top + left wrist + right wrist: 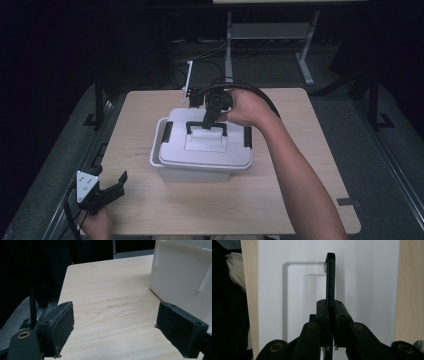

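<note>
Lid (210, 145) closed on white box (192, 172), my right tongs (210, 121) pinching its black handle (330, 277), my left tongs (115, 330) spread over the surface (105, 290).

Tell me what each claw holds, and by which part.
Right claw is shut on the black handle of the white box's lid. Left claw is open, holding nothing.

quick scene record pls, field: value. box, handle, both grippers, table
box: white lidded storage box in the middle of the table, lid on, black side latches
handle: black carry handle raised upright on the lid
right gripper: right gripper over the lid, fingers shut on the handle bar
left gripper: left gripper at the near left table corner, fingers wide apart, holding nothing, the box to its right
table: light wood top
state: lid seated on the box
</note>
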`<move>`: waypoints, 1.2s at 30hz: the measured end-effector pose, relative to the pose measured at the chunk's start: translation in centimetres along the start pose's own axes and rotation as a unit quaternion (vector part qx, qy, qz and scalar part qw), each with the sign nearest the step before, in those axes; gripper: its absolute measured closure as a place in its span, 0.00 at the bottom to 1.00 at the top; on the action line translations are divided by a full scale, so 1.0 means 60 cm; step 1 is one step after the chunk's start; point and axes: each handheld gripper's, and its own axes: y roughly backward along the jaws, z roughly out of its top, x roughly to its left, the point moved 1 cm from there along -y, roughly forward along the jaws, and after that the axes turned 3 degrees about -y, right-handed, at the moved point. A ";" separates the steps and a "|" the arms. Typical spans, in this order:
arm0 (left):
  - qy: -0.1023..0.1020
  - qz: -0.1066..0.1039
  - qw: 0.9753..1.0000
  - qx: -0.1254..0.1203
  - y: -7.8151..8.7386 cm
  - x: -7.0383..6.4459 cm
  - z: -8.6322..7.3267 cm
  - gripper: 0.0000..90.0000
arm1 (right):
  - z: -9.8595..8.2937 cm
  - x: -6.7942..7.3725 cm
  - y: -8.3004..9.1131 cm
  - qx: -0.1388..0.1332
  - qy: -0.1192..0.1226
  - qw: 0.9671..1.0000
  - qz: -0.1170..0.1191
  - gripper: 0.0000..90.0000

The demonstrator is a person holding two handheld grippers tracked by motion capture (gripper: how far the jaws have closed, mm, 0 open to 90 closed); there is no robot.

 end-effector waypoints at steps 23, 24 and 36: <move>0.001 0.003 1.000 -0.002 0.002 -0.001 -0.001 0.15 | 0.060 -0.022 -0.052 0.007 0.015 1.000 0.019 0.94; 0.004 0.002 1.000 -0.003 0.003 -0.001 -0.001 0.15 | 0.061 -0.022 -0.054 0.005 0.015 1.000 0.020 0.94; 0.009 0.005 1.000 -0.004 0.005 0.003 -0.002 0.15 | 0.062 -0.031 -0.068 0.006 0.015 0.999 0.030 0.94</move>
